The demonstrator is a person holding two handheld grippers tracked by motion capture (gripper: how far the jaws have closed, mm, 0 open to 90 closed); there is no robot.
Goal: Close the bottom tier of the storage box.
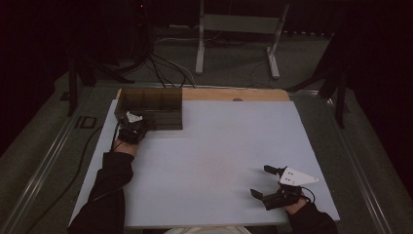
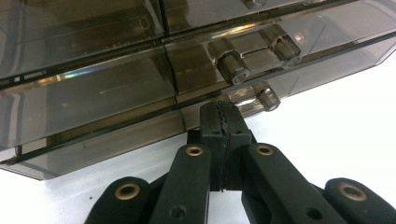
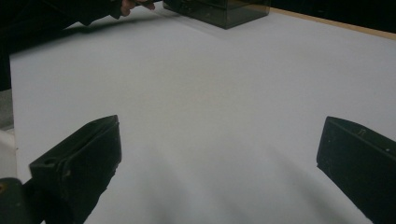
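High view: the smoky transparent box [image 1: 151, 108] sits in the upper left of the frame on the white table [image 1: 219, 146]. The left gripper [image 1: 132, 127] is right at its near edge, jaws clenched together, tips just beside a small latch [image 2: 268, 98]; whether they touch is unclear. The right gripper [image 1: 265, 181], lower right, well apart from the box, stands wide open and holds nothing.

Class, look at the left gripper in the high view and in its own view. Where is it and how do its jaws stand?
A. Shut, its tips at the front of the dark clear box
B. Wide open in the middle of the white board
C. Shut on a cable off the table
A: in its own view the left gripper has its jaws pressed together, tips right at the front edge of the smoky clear box; the high view places it at that box's front left.
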